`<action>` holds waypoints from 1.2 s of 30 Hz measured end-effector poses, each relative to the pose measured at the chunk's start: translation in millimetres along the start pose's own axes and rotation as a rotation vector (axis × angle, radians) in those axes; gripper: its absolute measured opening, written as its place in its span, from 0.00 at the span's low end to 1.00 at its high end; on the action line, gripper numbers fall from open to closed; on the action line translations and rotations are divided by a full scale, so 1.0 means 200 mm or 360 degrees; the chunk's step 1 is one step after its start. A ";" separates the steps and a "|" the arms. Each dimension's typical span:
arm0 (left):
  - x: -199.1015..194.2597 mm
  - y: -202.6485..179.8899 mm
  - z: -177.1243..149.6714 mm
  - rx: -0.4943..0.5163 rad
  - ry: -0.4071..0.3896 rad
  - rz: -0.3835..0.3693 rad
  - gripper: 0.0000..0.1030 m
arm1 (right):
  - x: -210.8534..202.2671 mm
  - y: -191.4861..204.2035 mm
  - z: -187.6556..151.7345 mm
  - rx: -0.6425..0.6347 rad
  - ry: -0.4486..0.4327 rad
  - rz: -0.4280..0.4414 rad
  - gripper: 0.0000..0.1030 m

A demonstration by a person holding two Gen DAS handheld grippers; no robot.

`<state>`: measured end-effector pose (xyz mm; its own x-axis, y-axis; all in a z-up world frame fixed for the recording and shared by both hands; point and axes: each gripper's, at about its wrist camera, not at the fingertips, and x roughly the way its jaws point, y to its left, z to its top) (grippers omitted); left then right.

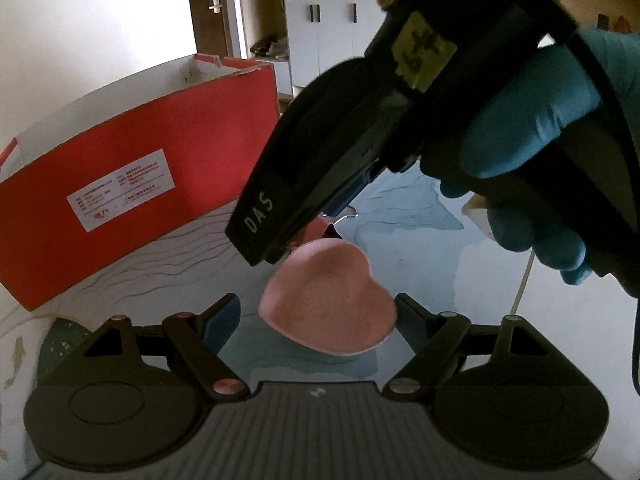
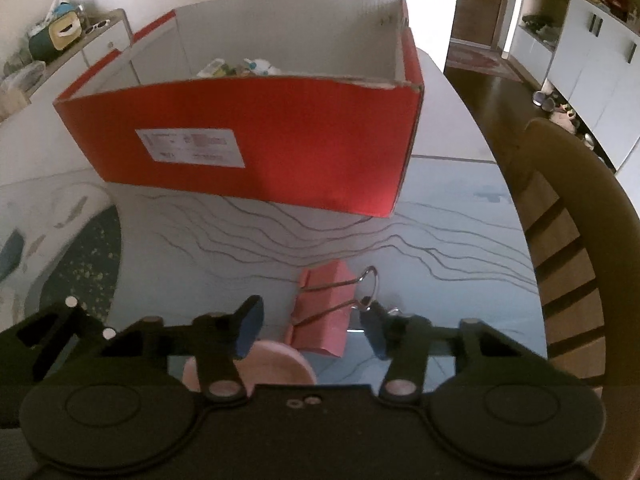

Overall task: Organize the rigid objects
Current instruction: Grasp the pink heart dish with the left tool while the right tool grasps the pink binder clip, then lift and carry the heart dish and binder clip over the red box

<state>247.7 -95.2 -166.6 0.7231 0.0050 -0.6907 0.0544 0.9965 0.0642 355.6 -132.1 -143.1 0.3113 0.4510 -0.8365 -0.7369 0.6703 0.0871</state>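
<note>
A pink heart-shaped dish (image 1: 330,300) lies on the table between the spread fingers of my open left gripper (image 1: 316,316). A pink binder clip (image 2: 324,308) lies just beyond it, between the fingers of my open right gripper (image 2: 312,320), wire handles up. The dish's rim (image 2: 280,360) shows low in the right wrist view. The right gripper's body (image 1: 320,168), held by a blue-gloved hand (image 1: 532,136), hangs over the dish in the left wrist view. A red cardboard box (image 2: 256,140) with small items inside stands farther back.
The red box (image 1: 120,184) is at the left in the left wrist view. The table (image 2: 240,248) has a patterned light top. A wooden chair (image 2: 568,220) stands at the table's right edge. White cabinets (image 2: 592,52) are beyond.
</note>
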 end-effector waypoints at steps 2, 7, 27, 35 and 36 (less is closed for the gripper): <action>0.00 0.00 0.00 -0.0005 -0.0003 0.0001 0.81 | 0.01 0.00 0.00 -0.0004 0.0008 -0.0013 0.42; 0.01 0.00 -0.01 0.0008 0.0001 0.0012 0.75 | 0.02 0.00 0.00 -0.0035 0.0012 -0.0036 0.39; 0.01 0.03 -0.01 -0.0024 0.0050 0.0011 0.68 | -0.04 -0.04 -0.04 0.0045 -0.0019 -0.0108 0.31; -0.07 0.11 0.00 -0.0128 0.0070 0.0051 0.68 | -0.16 -0.03 -0.09 0.0075 -0.0057 -0.0065 0.31; -0.08 0.13 0.01 -0.0145 0.0071 0.0062 0.68 | -0.17 -0.04 -0.09 0.0072 -0.0063 -0.0054 0.31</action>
<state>239.3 -70.2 -153.5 0.6920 0.0454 -0.7205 -0.0371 0.9989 0.0273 339.4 -162.8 -125.3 0.3598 0.4497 -0.8175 -0.6979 0.7112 0.0840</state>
